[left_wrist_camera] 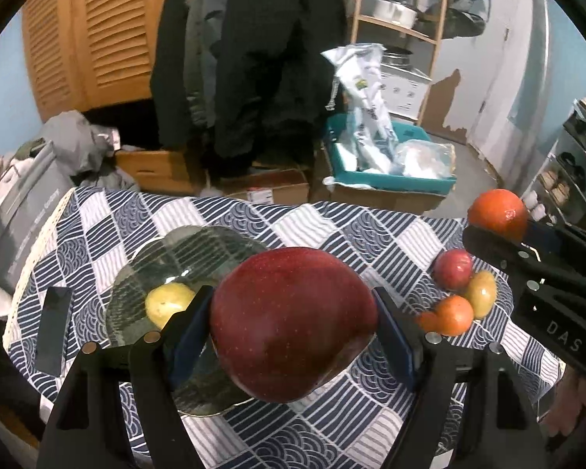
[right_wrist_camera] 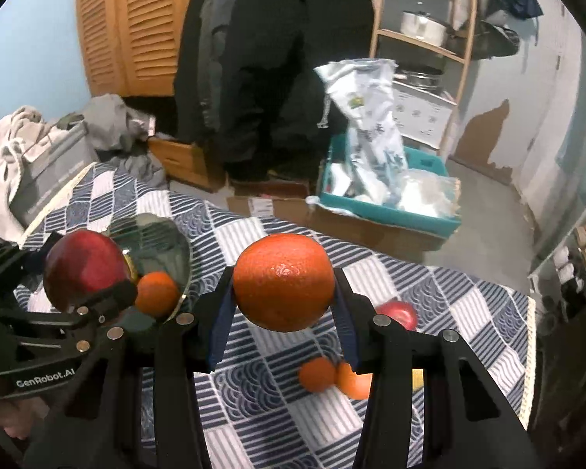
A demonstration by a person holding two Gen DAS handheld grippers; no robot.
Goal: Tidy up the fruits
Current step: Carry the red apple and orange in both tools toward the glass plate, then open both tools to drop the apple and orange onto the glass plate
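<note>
While the left gripper is clenched on a large red apple that fills the lower middle of the left wrist view, the right gripper grasps an orange between its blue pads at the centre of the right wrist view. Both fruits are held clear of the counter, which is covered by a blue-and-white patterned cloth. A glass plate lies on the cloth left of centre in the left view, with a yellow fruit on it; in the right view the same plate sits at middle left and an orange fruit shows on it, just beside the apple carried by the left gripper. In the left view a loose cluster lies on the cloth at right: a small red apple, a yellowish fruit and two small orange fruits, close together. The right gripper with its orange shows at the right edge of that view.
</note>
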